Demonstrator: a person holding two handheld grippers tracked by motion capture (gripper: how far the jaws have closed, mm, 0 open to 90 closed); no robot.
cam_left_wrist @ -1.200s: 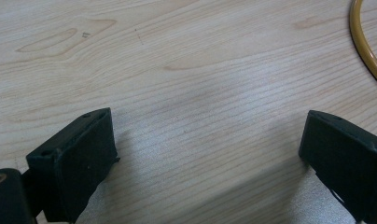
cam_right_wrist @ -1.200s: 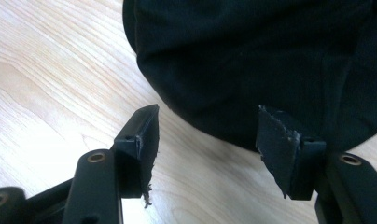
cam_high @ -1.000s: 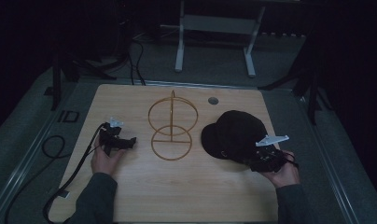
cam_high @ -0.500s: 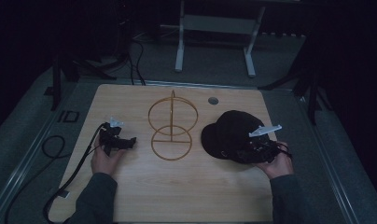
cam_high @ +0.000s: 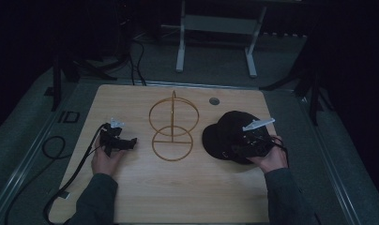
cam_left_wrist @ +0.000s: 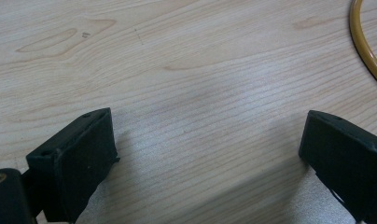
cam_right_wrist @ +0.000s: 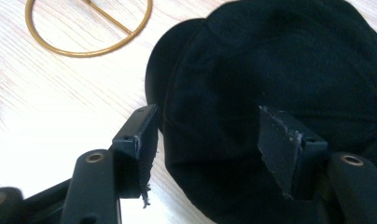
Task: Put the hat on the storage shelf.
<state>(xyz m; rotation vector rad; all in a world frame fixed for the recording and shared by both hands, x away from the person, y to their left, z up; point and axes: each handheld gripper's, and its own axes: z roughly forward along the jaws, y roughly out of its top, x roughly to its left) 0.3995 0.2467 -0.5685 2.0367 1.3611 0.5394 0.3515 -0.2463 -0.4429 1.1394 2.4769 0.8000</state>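
A black cap (cam_high: 230,131) lies on the right half of the wooden table (cam_high: 178,192). My right gripper (cam_high: 237,151) hovers over the cap's near edge, open. In the right gripper view its jaws straddle the cap (cam_right_wrist: 280,70), one finger (cam_right_wrist: 140,130) at the brim side, the other (cam_right_wrist: 280,140) over the crown. A gold wire stand (cam_high: 172,126) of two rings on a post stands at the table's middle. My left gripper (cam_high: 126,143) rests open on the table left of the stand, with bare wood between its fingers (cam_left_wrist: 79,154).
A round grommet hole (cam_high: 214,101) sits near the table's far edge. The left gripper's cable (cam_high: 79,164) trails off the left side. A metal frame (cam_high: 216,33) stands on the floor beyond the table. The gold ring base (cam_left_wrist: 366,51) edges the left gripper view.
My right gripper has moved left and forward from beside the cap onto its near edge. The left gripper has stayed put.
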